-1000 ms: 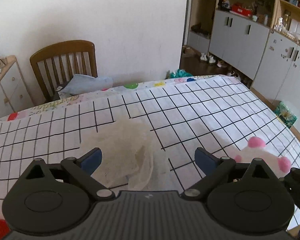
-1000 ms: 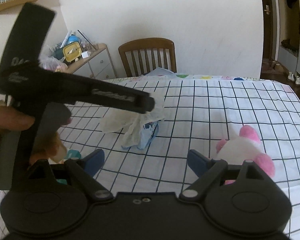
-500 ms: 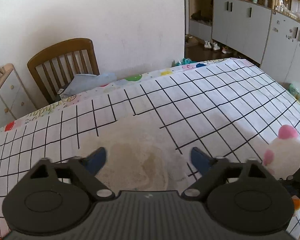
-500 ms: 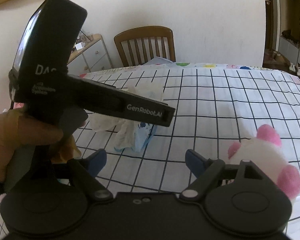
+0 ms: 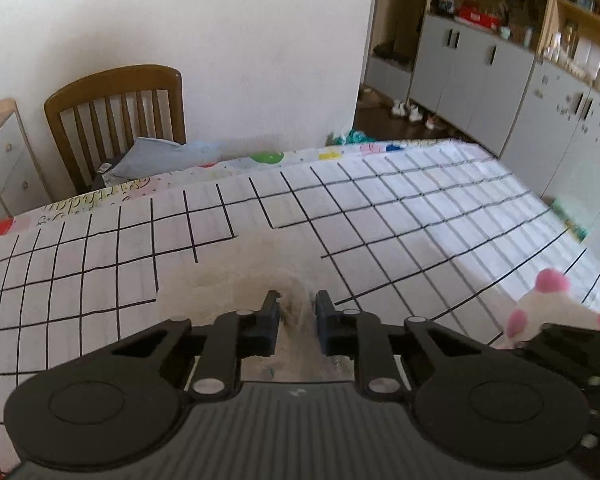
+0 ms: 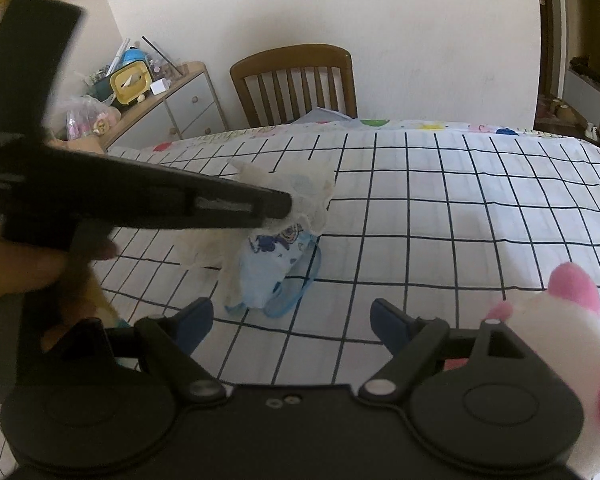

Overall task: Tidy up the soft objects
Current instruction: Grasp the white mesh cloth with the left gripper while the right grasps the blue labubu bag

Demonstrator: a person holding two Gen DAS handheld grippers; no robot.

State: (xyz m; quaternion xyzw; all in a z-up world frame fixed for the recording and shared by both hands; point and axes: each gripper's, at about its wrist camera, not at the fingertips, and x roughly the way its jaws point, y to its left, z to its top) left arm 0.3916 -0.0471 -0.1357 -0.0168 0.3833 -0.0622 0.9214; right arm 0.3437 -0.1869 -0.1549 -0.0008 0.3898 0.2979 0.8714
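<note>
My left gripper (image 5: 296,316) is shut on a cream gauzy cloth (image 5: 228,292) lying on the checked table cover (image 5: 380,216). In the right wrist view the left gripper (image 6: 284,208) pinches that cloth (image 6: 300,188), which drapes over a pale blue printed garment (image 6: 276,264). My right gripper (image 6: 290,320) is open and empty, just in front of the garment. A white and pink plush toy (image 6: 556,312) sits at its right side; it also shows in the left wrist view (image 5: 540,312).
A wooden chair (image 5: 116,116) stands at the table's far edge with a grey cushion (image 5: 160,156). A dresser with clutter (image 6: 160,96) stands at the left. Grey cabinets (image 5: 500,80) line the right wall.
My left gripper has closed from wide open onto the cream cloth. The right gripper has shifted a little, so the plush toy sits closer at its right.
</note>
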